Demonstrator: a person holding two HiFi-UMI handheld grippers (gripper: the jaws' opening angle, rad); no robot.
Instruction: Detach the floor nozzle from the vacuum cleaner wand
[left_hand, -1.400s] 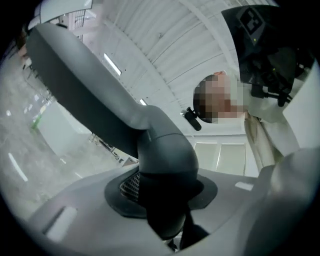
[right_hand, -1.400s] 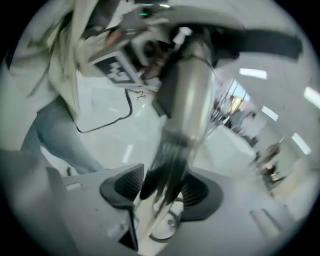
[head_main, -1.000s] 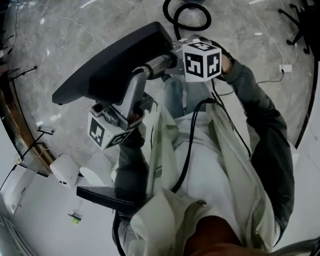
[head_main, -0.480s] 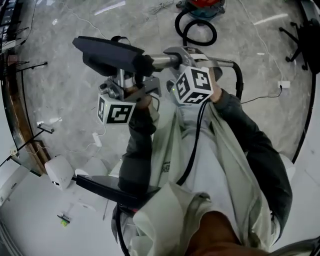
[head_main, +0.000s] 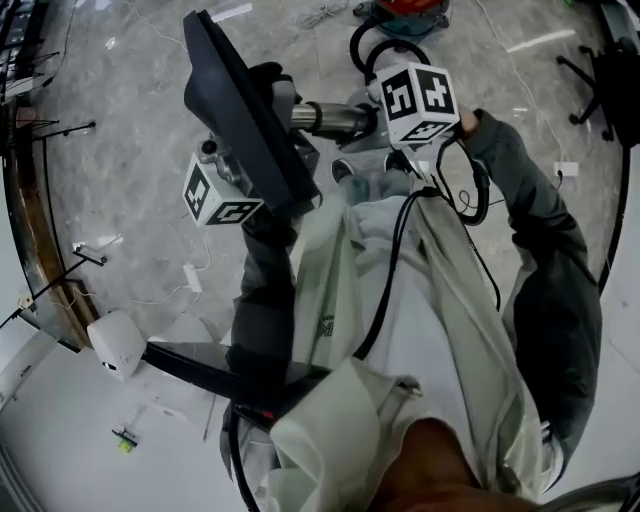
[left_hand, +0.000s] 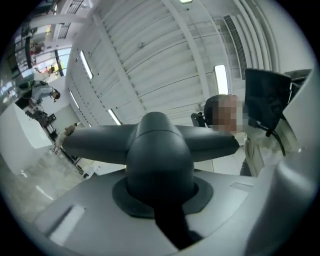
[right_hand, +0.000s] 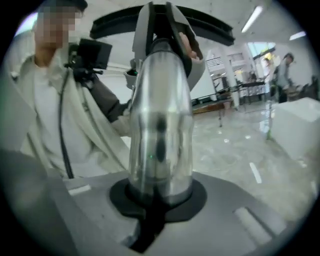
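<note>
The dark floor nozzle is held up in front of me, turned edge-on, its neck meeting the chrome wand. My left gripper is shut on that neck, and its marker cube shows below the nozzle. In the left gripper view the nozzle's wide bar spans the picture. My right gripper is shut on the shiny wand, just right of the joint, under its marker cube. The left fingertips are hidden behind the nozzle in the head view.
A red vacuum canister and its looped black hose lie on the marble floor beyond. A white box and a dark bar sit at the lower left. A chair base stands at the right. A person stands far off.
Both grippers have risen with the nozzle and wand. The nozzle has rolled from lying broad and flat to standing edge-on, and the right cube has shifted up and right.
</note>
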